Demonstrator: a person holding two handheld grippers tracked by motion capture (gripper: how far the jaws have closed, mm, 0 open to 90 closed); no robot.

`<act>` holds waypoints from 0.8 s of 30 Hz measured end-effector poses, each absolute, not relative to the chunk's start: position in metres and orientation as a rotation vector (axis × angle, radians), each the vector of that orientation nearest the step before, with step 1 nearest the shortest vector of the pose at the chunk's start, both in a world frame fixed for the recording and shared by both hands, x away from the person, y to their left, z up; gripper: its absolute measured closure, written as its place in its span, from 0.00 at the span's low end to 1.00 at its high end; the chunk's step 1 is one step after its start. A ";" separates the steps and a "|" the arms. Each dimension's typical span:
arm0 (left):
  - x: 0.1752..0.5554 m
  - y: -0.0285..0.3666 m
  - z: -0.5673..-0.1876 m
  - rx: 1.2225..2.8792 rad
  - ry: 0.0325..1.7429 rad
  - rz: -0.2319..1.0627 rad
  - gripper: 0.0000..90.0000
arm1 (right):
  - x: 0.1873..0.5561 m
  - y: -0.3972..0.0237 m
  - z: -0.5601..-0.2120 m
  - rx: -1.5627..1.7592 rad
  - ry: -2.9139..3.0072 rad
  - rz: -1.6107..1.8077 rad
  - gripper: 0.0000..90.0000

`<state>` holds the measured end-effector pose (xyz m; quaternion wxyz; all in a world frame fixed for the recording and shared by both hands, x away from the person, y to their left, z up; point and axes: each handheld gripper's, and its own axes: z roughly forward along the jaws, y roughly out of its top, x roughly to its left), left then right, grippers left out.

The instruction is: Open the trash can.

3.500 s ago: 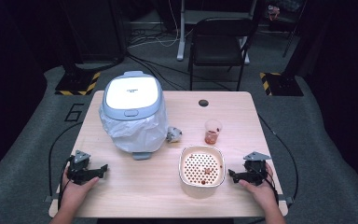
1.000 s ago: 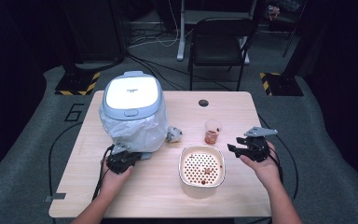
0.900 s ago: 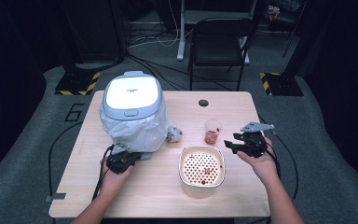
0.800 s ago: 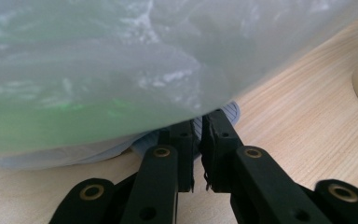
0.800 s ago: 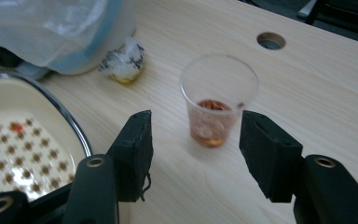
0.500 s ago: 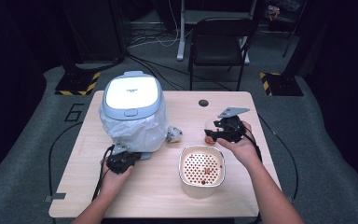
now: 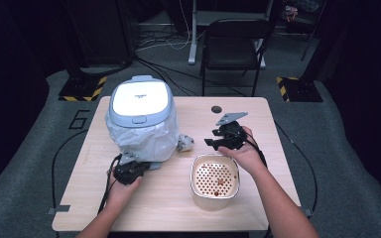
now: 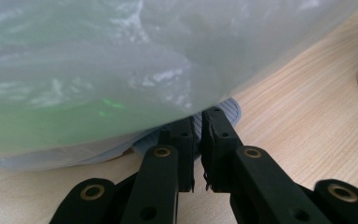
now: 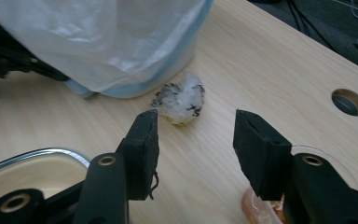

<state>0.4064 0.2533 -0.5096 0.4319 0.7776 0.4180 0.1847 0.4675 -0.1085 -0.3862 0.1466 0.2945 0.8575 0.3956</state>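
Jaws of right gripper (image 9: 193,128) spread, just been closing, nothing between the pads. Aimed at crumpled plastic wad (image 9: 182,100), which lies at upper centre of the right gripper view, beyond the jaw tips and apart from them. Hovers right of centre in the high view (image 7: 210,137), over a pinkish translucent cup (image 9: 261,207) at the lower right of its own view.

Jaws of left gripper (image 8: 196,140) pressed almost together, tips tucked under the lower hem of the plastic bag (image 8: 121,56) beside a ribbed blue part of the base. Cannot tell whether film is caught between the pads. Sits at lower left of centre in the high view (image 7: 129,162), against the foot of the rice cooker (image 7: 140,99).

Step in hand, by judgement: steadying the bagged cooker with the left while lining up the right for a pick of the wad.

Next move: lower and advance the right jaws until the wad sits between the pads, then close. Keep clear of the bag and of the perforated steamer pot (image 7: 193,171) at lower centre.

Wad: left of the right gripper in the high view (image 7: 185,143), just beside the cooker's bagged base on the wooden table (image 7: 178,208). Irregular lump, no clear heading. Long axis faint, running lower left to upper right in the right gripper view. Cooker upright, lid button toward the bottom of the high view.
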 end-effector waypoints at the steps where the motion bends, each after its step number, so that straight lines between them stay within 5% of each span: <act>1: 0.406 0.253 -0.510 1.939 1.042 0.460 0.93 | 0.462 -0.114 -0.383 0.828 2.496 1.180 0.58; 14: 0.406 0.253 -0.509 1.946 1.037 0.468 0.93 | 0.442 -0.126 -0.407 0.789 2.609 1.210 0.64; 24: 0.405 0.253 -0.509 1.943 1.034 0.475 0.93 | 0.431 -0.138 -0.412 0.760 2.636 1.188 0.85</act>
